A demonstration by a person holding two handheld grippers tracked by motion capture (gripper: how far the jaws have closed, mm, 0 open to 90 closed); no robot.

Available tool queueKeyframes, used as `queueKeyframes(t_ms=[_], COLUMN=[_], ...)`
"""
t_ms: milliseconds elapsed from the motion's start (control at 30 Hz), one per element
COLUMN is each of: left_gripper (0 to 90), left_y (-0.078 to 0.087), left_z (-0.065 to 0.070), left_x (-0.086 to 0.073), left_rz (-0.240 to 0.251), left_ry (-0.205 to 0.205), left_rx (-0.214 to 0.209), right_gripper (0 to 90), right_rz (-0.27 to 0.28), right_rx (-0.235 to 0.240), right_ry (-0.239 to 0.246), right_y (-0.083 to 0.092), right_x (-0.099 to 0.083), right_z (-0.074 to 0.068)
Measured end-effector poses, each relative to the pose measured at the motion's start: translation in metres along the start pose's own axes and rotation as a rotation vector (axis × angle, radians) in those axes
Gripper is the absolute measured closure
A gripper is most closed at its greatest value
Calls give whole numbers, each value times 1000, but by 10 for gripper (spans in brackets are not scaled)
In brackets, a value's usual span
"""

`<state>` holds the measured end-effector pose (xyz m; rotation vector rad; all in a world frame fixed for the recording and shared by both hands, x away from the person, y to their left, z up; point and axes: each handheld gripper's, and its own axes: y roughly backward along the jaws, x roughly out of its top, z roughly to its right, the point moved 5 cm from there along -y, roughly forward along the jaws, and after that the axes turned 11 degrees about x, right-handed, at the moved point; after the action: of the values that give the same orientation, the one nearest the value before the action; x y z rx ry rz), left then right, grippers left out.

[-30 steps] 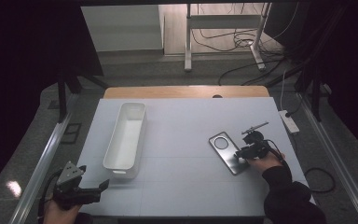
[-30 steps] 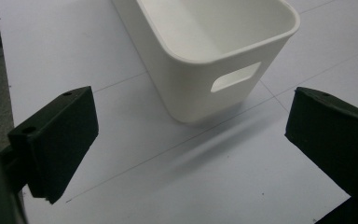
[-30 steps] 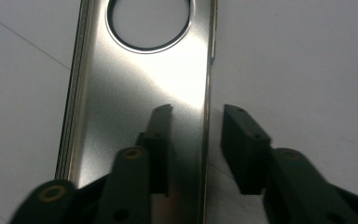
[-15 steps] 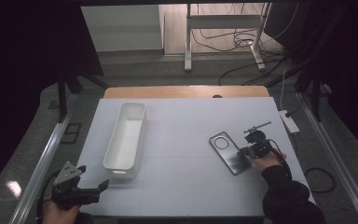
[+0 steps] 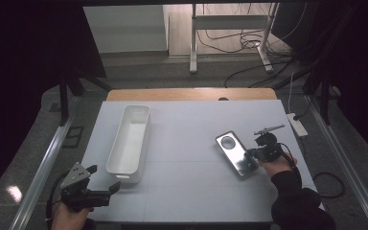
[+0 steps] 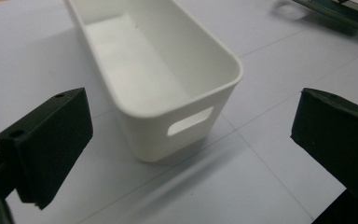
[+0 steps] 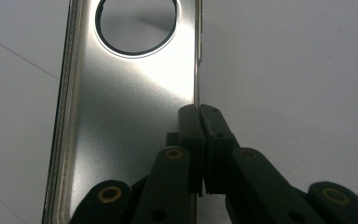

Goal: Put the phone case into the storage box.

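Phone case [image 5: 236, 153], silvery with a round cutout, flat on the surface [image 5: 191, 143], well to the right of the white bin [image 5: 130, 139]. Long axis of case slanted: cutout end up and toward the bin, other end down and away from it. Bin's own long axis nearly parallel, slightly tilted the other way.

Right tongs [image 7: 199, 112] clamped on the case's long side rim farthest from the bin, near the end without the cutout; jaws pinched tight with the thin edge between them, just closed onto it. Case not yet off the surface, by the look of it.

Left tongs [image 6: 191, 135] spread wide, nothing between them, off the bin's near end; handle slot [image 6: 190, 127] of that end straight ahead.

Judgement: bin lies well to the left of the gripped case, open top, empty. Carry across toward the bin likely next; right hand alone holds the case, left hand nearer the bin. Rim grip thin, case could swing or slip once lifted.
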<state>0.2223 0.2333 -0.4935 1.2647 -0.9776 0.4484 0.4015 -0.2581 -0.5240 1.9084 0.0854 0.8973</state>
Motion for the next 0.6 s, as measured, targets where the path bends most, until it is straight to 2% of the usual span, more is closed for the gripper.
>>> queueKeyframes(t_ms=[67,133,167,300,467,600], left_gripper=[0,0,0,0,0,0], left_y=[-3,-7,-8,-13,-17,-24], left_z=[4,9,11,15,19,27], left_x=[2,4,5,8,14,22], left_rz=[-4,-15,-36,-50,-52,-29], left_ry=[-18,-31,-32,-35,-34,-57], left_rx=[-7,-35,-51,-79,-88,-105], right_gripper=[884,884,884,884,884,884], right_rz=[9,24,31,53,74,93], right_rx=[2,7,12,16,20,23], right_ry=[10,12,11,25,40,54], right_y=[2,5,7,11,15,18], right_x=[1,2,3,5,9,12], right_z=[-2,-4,-6,-11,-17,-22])
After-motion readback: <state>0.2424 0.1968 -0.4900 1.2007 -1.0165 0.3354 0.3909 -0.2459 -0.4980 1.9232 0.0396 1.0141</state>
